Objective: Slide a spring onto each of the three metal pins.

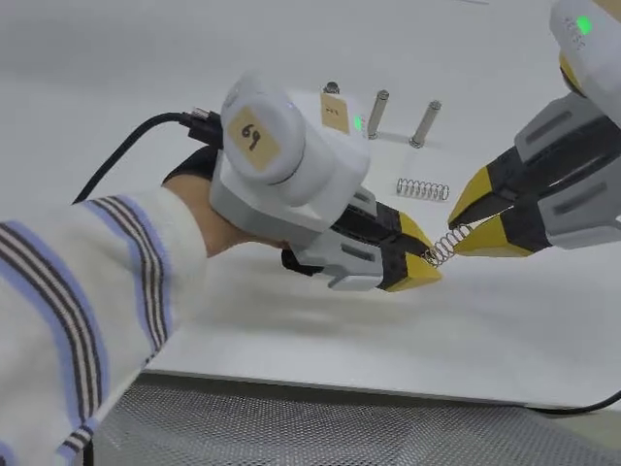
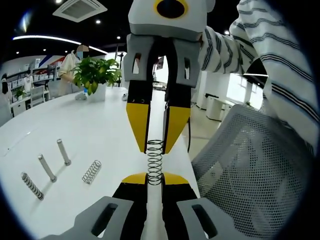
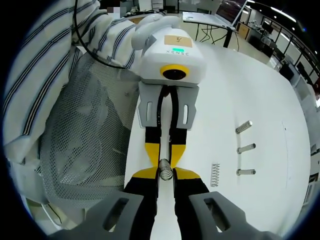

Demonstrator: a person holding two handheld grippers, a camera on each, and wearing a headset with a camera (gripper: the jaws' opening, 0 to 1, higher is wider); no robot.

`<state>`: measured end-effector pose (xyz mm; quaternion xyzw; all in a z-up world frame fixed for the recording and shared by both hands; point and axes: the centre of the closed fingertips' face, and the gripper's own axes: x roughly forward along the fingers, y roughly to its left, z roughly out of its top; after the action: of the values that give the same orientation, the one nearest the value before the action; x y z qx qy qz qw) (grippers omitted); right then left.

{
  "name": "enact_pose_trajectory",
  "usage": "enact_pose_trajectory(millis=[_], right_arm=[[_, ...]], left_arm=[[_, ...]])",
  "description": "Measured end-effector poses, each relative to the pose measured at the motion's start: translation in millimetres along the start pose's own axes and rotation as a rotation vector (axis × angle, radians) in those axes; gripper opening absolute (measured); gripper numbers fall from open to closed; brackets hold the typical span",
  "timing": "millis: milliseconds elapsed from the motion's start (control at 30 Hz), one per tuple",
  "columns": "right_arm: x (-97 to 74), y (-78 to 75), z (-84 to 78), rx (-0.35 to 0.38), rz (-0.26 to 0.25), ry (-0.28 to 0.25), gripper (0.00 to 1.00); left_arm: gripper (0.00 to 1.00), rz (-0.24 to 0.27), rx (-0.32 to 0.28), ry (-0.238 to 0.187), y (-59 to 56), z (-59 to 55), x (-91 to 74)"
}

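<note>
A small spring [image 1: 444,245] [image 2: 155,162] [image 3: 165,169] spans the gap between both grippers above the white table [image 1: 291,311]. My left gripper [image 1: 419,254] [image 2: 155,179] is shut on one end. My right gripper [image 1: 464,231] [image 3: 165,174] closes its yellow fingertips [image 2: 141,127] on the other end. Three metal pins stand at the back: two bare ones [image 1: 377,112] [image 1: 425,123] and a third [image 1: 332,89] half hidden behind the left gripper. That third pin [image 2: 31,185] [image 3: 243,127] carries a spring. A loose spring [image 1: 422,188] [image 2: 91,171] [image 3: 215,175] lies in front of the pins.
A mesh chair [image 2: 240,160] [image 3: 85,150] stands just off the table's near edge [image 1: 340,386]. A black cable [image 1: 126,155] trails left from the left gripper. A potted plant [image 2: 95,72] sits far down the table.
</note>
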<state>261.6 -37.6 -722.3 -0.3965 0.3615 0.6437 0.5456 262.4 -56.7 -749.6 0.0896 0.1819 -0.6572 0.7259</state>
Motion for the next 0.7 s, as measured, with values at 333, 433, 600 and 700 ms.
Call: enact_pose_trajectory(millis=[333,433,600,700], right_arm=[[5.2,-0.1,4.5,-0.032,0.012,0.013,0.10],[6.3,-0.7,3.6,-0.037,0.013,0.021,0.10],[7.2,-1.8,4.2,-0.036,0.017,0.020,0.10],[8.7,-1.1,4.5,-0.047,0.025,0.023,0.10]], left_arm=[[0.02,0.014,0.006,-0.026,0.2,9.3,-5.2],[0.02,0.019,0.007,-0.030,0.9,11.2,-6.1],[0.02,0.022,0.005,-0.041,2.2,13.9,-7.9],[0.02,0.024,0.009,-0.042,2.8,14.4,-8.3]])
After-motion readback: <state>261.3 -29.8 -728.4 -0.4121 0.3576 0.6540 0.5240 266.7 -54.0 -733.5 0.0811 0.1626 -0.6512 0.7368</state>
